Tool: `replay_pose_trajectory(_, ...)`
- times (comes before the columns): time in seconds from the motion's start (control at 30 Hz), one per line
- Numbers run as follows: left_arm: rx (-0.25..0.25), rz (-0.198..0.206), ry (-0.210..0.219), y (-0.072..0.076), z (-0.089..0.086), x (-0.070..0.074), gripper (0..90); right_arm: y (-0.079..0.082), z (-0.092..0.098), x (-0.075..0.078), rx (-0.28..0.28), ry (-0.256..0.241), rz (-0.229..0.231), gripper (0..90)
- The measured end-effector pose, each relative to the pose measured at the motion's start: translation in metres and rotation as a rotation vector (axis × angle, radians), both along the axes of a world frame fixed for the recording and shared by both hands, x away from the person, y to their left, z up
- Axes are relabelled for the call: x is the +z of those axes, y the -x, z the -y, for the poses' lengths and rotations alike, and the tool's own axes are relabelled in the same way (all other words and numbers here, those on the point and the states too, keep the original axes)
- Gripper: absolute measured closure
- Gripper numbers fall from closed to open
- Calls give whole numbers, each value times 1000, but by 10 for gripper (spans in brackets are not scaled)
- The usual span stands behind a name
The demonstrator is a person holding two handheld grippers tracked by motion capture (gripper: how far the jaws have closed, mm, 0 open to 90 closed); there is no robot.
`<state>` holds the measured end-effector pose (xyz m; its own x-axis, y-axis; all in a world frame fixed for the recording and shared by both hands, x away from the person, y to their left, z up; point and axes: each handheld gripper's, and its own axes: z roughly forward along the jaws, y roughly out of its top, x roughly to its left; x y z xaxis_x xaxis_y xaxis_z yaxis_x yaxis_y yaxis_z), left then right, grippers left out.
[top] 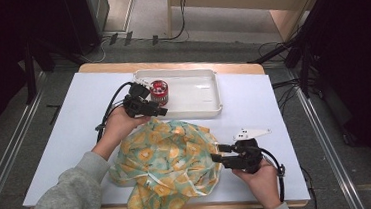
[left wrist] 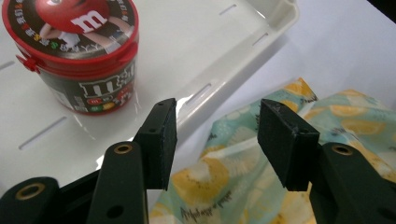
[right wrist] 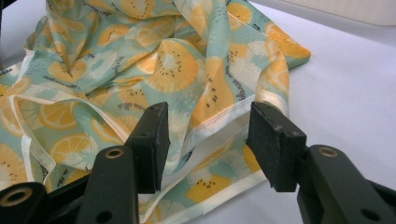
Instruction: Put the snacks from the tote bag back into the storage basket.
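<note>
A crumpled cloth (top: 165, 163) printed with orange slices on pale green lies on the white table near its front edge. My left gripper (top: 160, 111) stands open at the cloth's far left corner (left wrist: 243, 154), just in front of the tray's near rim. My right gripper (top: 217, 157) is open at the cloth's right edge, its jaws on either side of a cream hem (right wrist: 219, 126) without closing on it. A red-lidded M&M's tub (top: 159, 92) stands upright in the left part of the white tray (top: 207, 82); the left gripper view has the tub (left wrist: 81, 51) close by.
The tray (left wrist: 261, 32) sits at the back of the white table sheet (top: 60, 129). Cables trail from both grippers. Beyond the table lie a dark floor, stands and cables. The cloth overhangs the front table edge (top: 216, 206).
</note>
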<state>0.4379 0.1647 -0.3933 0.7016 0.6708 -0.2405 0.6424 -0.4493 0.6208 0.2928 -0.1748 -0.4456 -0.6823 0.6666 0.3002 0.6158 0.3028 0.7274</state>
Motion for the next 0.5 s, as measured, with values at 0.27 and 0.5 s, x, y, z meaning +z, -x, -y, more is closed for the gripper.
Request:
replay_pose_trajectory(0.27,-31,3,-11,19,-5,5,443,1,1,0,-4,1,1,498)
replay_pose_trajectory(0.5,-44,23,6,38,-13,9,435,1,1,0,-3,2,0,495)
